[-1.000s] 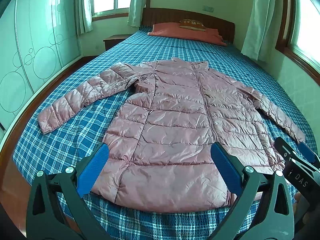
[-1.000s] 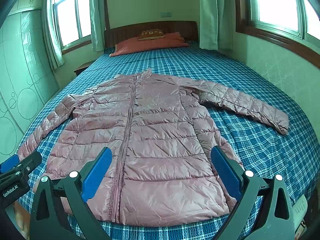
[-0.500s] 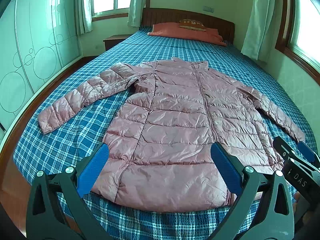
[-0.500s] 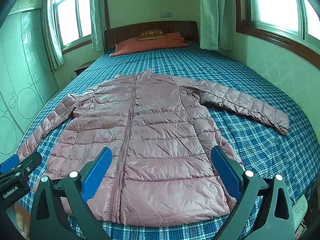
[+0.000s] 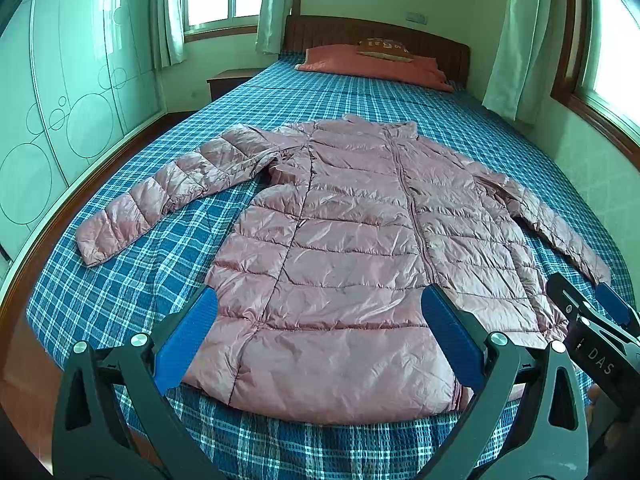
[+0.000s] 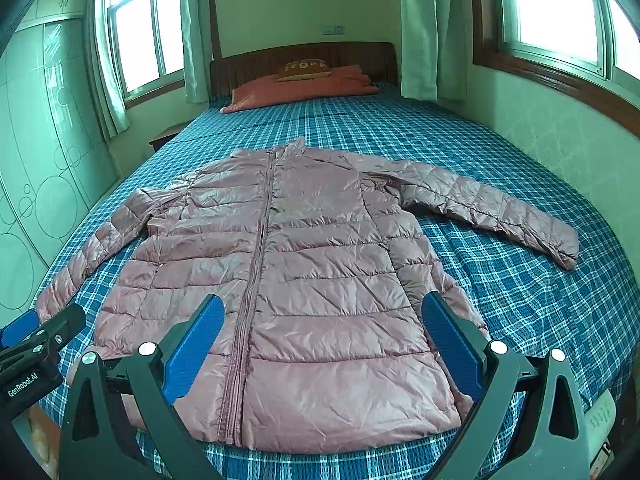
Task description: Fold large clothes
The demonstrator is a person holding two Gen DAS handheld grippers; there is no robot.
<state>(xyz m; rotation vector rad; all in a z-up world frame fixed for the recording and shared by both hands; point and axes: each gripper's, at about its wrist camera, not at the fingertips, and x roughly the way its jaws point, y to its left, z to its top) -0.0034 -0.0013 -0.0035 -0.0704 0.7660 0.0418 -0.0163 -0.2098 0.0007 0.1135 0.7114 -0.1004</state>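
I'm holding both grippers, left (image 5: 320, 338) and right (image 6: 320, 338), jaws wide, over the pink quilted puffer jacket (image 5: 352, 264) lying flat on the blue plaid bed (image 5: 132, 280).

Black-framed tool (image 5: 320, 340), blue pads (image 5: 186, 346), silver screws

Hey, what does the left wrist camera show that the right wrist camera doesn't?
Only the left wrist view shows the left gripper up close, wide open, and the jacket's left sleeve cuff in full. Only the right wrist view shows the right gripper up close, also open, and the right sleeve cuff unobstructed. Both share the pink quilted puffer jacket spread flat, zipped, on the blue plaid bed, and the orange pillow.
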